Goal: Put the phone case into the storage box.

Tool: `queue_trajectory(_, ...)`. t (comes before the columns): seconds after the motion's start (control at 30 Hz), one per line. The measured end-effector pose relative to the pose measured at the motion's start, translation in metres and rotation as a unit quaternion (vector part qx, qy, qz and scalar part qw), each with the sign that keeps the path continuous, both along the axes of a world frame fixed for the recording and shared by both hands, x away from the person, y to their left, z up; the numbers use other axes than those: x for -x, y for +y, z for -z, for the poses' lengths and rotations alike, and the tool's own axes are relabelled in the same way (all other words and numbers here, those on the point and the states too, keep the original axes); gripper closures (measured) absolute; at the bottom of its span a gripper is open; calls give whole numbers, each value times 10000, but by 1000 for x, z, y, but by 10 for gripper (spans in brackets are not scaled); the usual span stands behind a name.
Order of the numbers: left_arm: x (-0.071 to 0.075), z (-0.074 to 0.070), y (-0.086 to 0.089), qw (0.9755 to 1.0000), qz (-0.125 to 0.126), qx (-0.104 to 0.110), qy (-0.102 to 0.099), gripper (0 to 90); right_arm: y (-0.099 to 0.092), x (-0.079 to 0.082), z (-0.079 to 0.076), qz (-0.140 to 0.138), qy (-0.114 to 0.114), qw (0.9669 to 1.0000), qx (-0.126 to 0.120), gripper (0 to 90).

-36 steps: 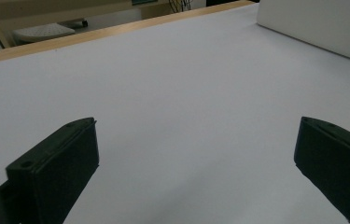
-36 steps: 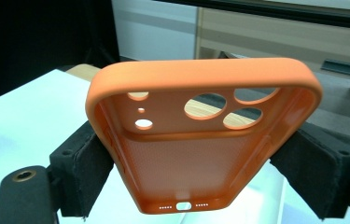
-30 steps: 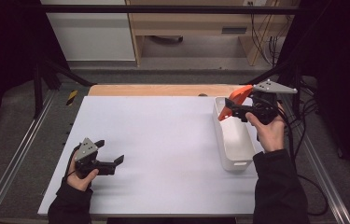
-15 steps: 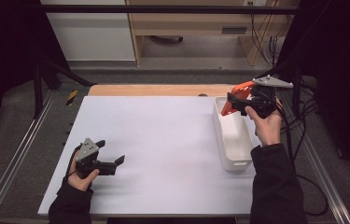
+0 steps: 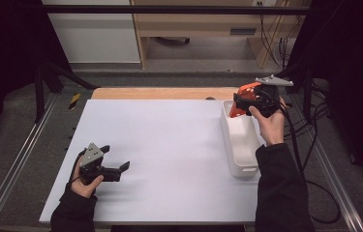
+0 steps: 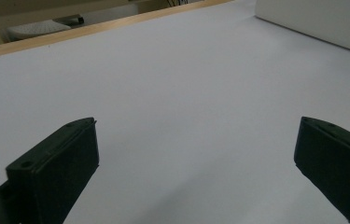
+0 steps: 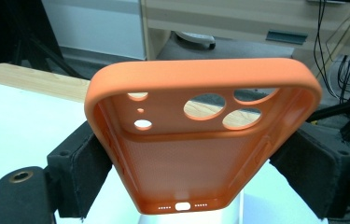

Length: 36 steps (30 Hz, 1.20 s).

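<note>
An orange phone case [image 5: 246, 90] with camera cut-outs hangs in the air over the far end of a white tray [image 5: 243, 150]. My right gripper [image 5: 240, 104] is shut on it. In the right gripper view the case [image 7: 200, 74] points away from the camera with its inner side up. The black jaws of the right gripper [image 7: 200, 156] press on its two long edges. My left gripper [image 5: 116, 157] rests low on the white table top [image 5: 169, 140] near the front left. It is open, and in the left gripper view nothing lies between the jaws of the left gripper [image 6: 196, 140].
The long tray stands along the table's right side, and its wall [image 6: 322, 23] shows far off in the left gripper view. A wooden strip [image 5: 159, 93] runs along the table's far edge. Cables [image 5: 310, 121] hang to the right of the table.
My right hand has carried the orange case a little farther away, toward the tray's far end. The left hand has stayed put.
</note>
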<state>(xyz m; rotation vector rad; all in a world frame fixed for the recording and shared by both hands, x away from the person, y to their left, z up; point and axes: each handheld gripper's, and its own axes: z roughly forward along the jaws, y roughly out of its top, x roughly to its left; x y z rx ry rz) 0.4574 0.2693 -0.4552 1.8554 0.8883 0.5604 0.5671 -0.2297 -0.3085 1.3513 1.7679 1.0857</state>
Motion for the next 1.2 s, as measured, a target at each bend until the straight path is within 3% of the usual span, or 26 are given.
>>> queue_trajectory(0.53,-1,1,0,10000,22,3,3,0,3,-22,8,274,4,9996,118,155)
queue_trajectory(0.83,-1,2,0,10000,26,-13,9,0,2,-32,12,371,130,9992,-24,157)
queue_trajectory(1.2,-2,2,-1,10000,41,-28,18,0,2,-48,27,471,269,9985,-33,158)
